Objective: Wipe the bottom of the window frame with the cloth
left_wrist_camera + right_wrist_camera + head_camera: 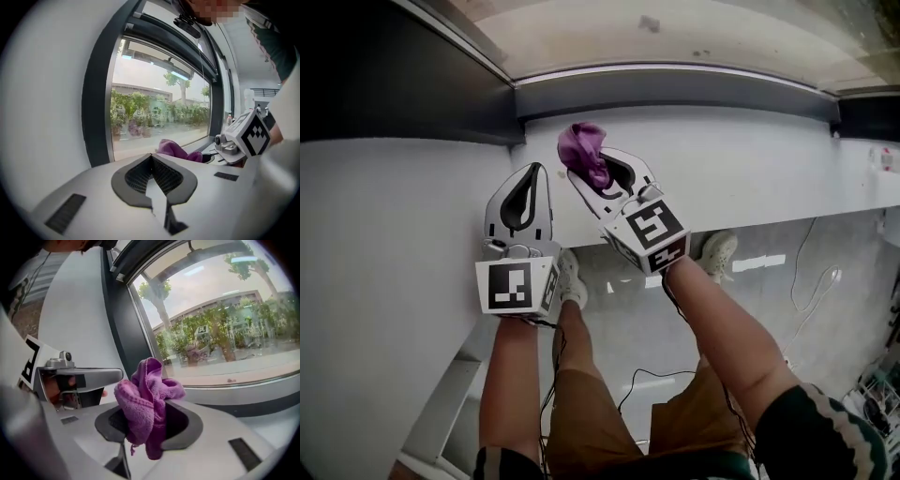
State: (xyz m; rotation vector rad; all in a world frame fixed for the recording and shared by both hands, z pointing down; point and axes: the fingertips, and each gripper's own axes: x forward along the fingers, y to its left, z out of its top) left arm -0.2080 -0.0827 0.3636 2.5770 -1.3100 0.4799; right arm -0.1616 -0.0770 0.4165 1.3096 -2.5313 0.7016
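Purple cloth (584,148) at the window frame (675,89)
Right gripper (581,167) clamps the bunched cloth, its free end toward the glass; left gripper (534,172) jaws together, empty.

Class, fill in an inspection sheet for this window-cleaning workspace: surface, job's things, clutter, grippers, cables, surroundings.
Surface: white sill below the dark window frame.
Job's things: purple cloth, bunched, over the sill near the frame; contact cannot be told.
Clutter: one small object at the sill's far right, too small to identify.
Grippers: right gripper shut on the cloth; left gripper shut, empty, beside it.
Cables: white cable on the floor; dark cable by the person's legs.
Surroundings: trees and a building outside the glass.
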